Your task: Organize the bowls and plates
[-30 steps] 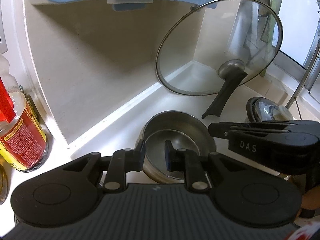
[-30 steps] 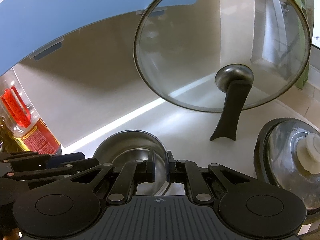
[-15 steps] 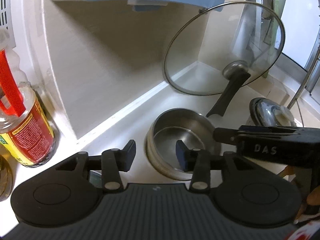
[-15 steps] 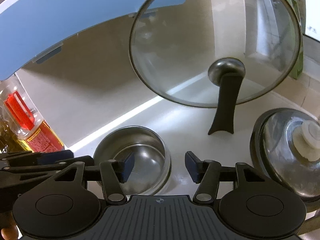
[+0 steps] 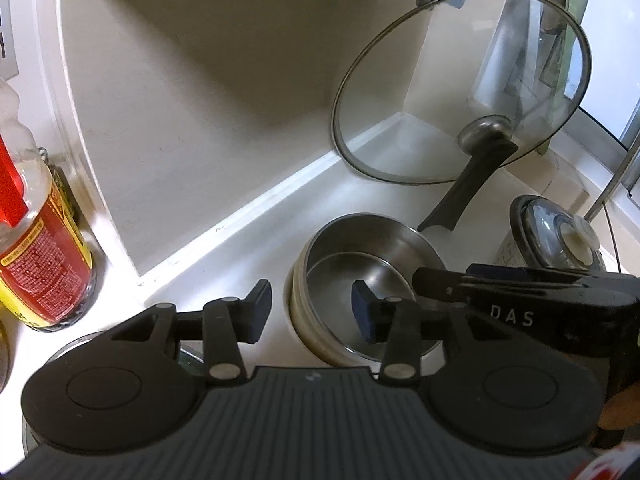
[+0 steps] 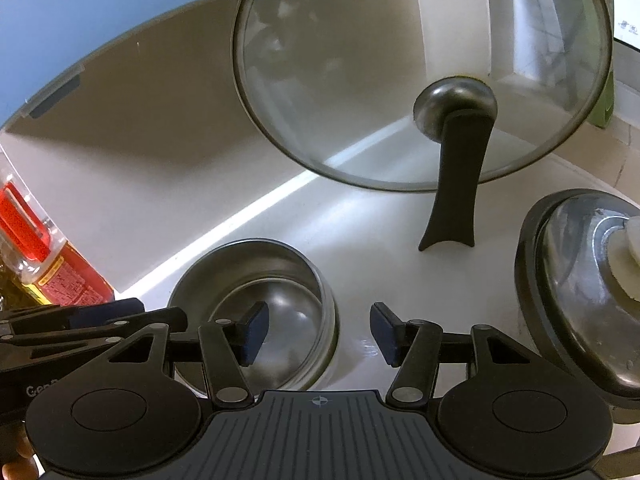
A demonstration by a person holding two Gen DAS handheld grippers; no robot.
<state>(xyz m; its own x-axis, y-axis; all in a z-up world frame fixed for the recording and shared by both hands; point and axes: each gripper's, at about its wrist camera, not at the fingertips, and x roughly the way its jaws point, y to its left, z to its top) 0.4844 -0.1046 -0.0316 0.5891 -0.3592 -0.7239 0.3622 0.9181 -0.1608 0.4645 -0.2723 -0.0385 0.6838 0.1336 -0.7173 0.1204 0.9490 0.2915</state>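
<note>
On a glossy white counter (image 6: 360,240), round brushed-steel bowl (image 6: 280,280) (a second nested inside), left gripper (image 5: 310,310) and right gripper (image 6: 318,334) both spread wide around its rim, holding nothing, domed glass lid (image 6: 360,80) propped behind on its black handle.

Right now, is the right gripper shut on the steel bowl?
No, the right gripper is open, its fingers straddling the steel bowl rim without clamping.

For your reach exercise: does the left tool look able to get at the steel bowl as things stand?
Probably yes. The left tool is open and straddles the near rim of the steel bowl, with nothing between them; the right tool hangs beside it.
</note>
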